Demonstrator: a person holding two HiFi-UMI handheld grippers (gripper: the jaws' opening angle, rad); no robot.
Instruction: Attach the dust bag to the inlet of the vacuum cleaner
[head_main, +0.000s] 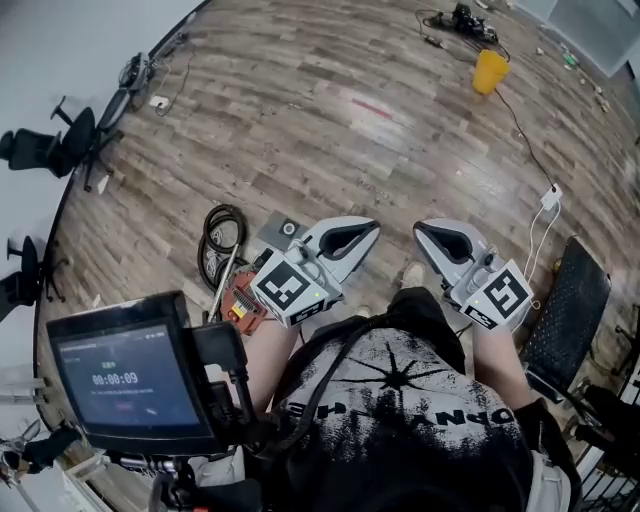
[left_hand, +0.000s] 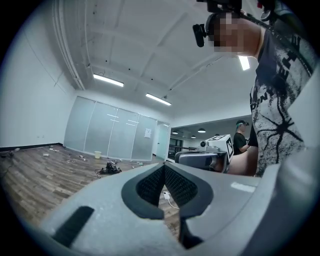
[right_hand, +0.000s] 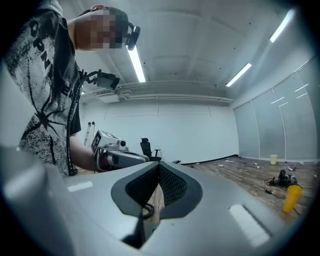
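Note:
In the head view my left gripper (head_main: 371, 229) and right gripper (head_main: 420, 231) are held level in front of the person's body, their tips pointing toward each other with a small gap between them. Both are shut with nothing in them. In the left gripper view its jaws (left_hand: 164, 168) meet and the right gripper (left_hand: 204, 159) shows beyond. The right gripper view shows its jaws (right_hand: 159, 168) closed, with the left gripper (right_hand: 117, 158) behind. On the floor below my left gripper lie a coiled black hose (head_main: 221, 236), a red machine body (head_main: 241, 302) and a flat grey piece with a round hole (head_main: 284, 230).
A yellow bucket (head_main: 490, 72) and a tangle of cables (head_main: 462, 20) lie far across the wooden floor. A white charger with its cord (head_main: 550, 198) and a black mesh object (head_main: 567, 303) are at the right. Office chairs (head_main: 55, 148) stand at the left wall. A screen (head_main: 124, 376) sits at lower left.

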